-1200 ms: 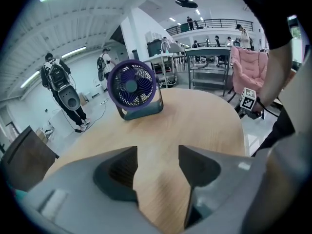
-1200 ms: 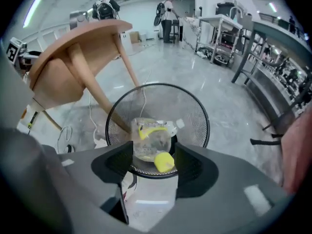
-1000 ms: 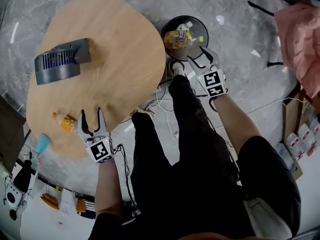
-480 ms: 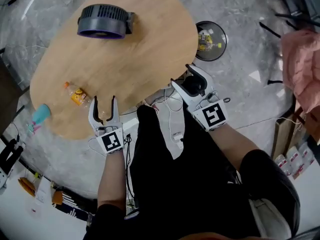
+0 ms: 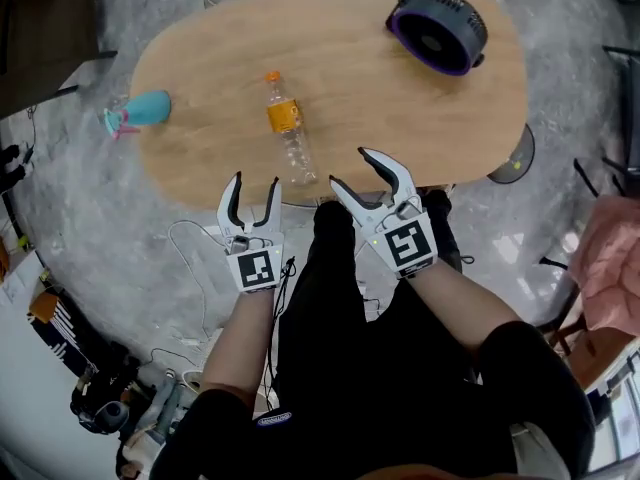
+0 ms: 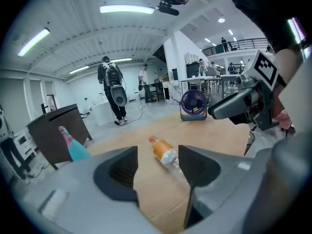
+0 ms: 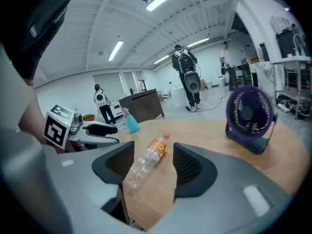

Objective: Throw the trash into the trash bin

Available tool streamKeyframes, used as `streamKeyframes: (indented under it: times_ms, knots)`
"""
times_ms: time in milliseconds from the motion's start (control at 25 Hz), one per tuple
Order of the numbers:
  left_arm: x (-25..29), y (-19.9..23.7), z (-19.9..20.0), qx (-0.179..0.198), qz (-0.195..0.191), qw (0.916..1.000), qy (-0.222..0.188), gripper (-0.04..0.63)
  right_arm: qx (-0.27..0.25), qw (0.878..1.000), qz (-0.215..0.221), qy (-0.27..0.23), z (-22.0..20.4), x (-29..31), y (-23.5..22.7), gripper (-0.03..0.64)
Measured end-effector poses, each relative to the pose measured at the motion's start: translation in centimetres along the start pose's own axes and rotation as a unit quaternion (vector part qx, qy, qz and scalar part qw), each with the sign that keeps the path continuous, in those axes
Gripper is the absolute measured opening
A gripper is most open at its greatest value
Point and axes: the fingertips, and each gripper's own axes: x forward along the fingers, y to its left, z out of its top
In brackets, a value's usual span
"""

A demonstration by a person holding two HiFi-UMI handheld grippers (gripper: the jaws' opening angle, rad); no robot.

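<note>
A clear plastic bottle (image 5: 286,130) with an orange cap and label lies on the oval wooden table (image 5: 400,108). It shows between the jaws in both gripper views (image 6: 164,151) (image 7: 145,158). My left gripper (image 5: 255,182) (image 6: 156,165) hovers at the table's near edge just short of the bottle's base, open and empty. To the bottle's right, my right gripper (image 5: 352,169) (image 7: 153,168) is also open and empty over the same edge. The black trash bin (image 5: 512,158) peeks out on the floor past the table's right edge, mostly hidden by it.
A purple-rimmed desk fan (image 5: 437,30) (image 7: 248,113) stands at the table's far right. A teal spray bottle (image 5: 148,108) (image 6: 73,145) lies at its left end. Cables (image 5: 200,243) trail on the floor near my legs. Pink cloth (image 5: 610,258) sits at the right. People stand far off.
The head view has swung from the bin to the table. My right gripper left the bin and came to the table edge; the left gripper kept near the bottle. Both stay open.
</note>
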Motion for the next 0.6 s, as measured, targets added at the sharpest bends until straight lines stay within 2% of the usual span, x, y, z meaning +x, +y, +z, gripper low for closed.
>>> streamKeyframes:
  times_ms: [120, 240, 400, 600]
  knots:
    - [-1.8, 2.9, -1.4, -0.014, 0.018, 0.9997, 0.003, 0.271, -0.002, 0.999, 0.01, 0.034, -0.7, 3.9, 2.3, 0.284]
    - [-2.7, 5.3, -2.6, -0.022, 0.025, 0.9994, 0.001, 0.268, -0.01, 0.998, 0.0, 0.062, -1.7, 7.0, 3.1, 0.291]
    - [-4.0, 6.8, -4.5, -0.039, 0.028, 0.9988, 0.006, 0.267, 0.015, 0.994, -0.016, 0.111, -4.5, 9.5, 2.8, 0.33]
    - [-4.7, 7.7, -6.6, -0.038, 0.026, 0.9986, 0.026, 0.267, 0.022, 0.986, -0.004, 0.163, -7.0, 13.2, 3.9, 0.381]
